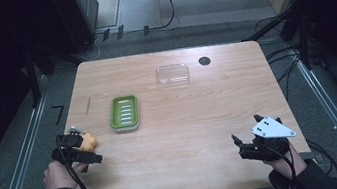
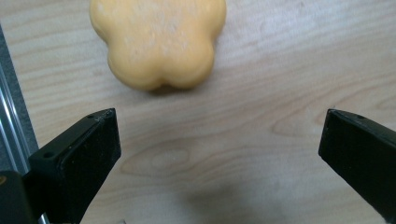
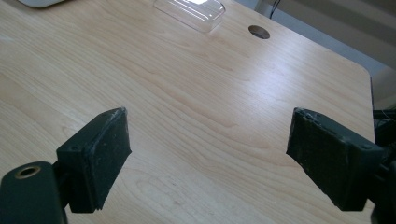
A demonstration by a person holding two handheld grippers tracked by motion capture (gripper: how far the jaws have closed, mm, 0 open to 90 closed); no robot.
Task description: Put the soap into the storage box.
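An orange flower-shaped soap [image 1: 88,141] [image 2: 159,39] lies on the wooden table near its left edge. My left gripper [image 1: 79,147] [image 2: 219,144] hovers right beside it, jaws wide apart, the soap just ahead of the tips and not between them. A green soap dish [image 1: 124,112] with a ridged insert sits a little further in. A clear plastic lid [image 1: 172,73] [image 3: 190,10] rests toward the far side. My right gripper [image 1: 247,142] [image 3: 208,161] is open over bare wood near the front right.
A dark round cable hole [image 1: 204,61] [image 3: 259,31] marks the table's far right part. A thin scratch or stick [image 1: 89,106] lies left of the dish. The table edge [image 2: 11,121] runs close to the left gripper; dark floor and cables surround the table.
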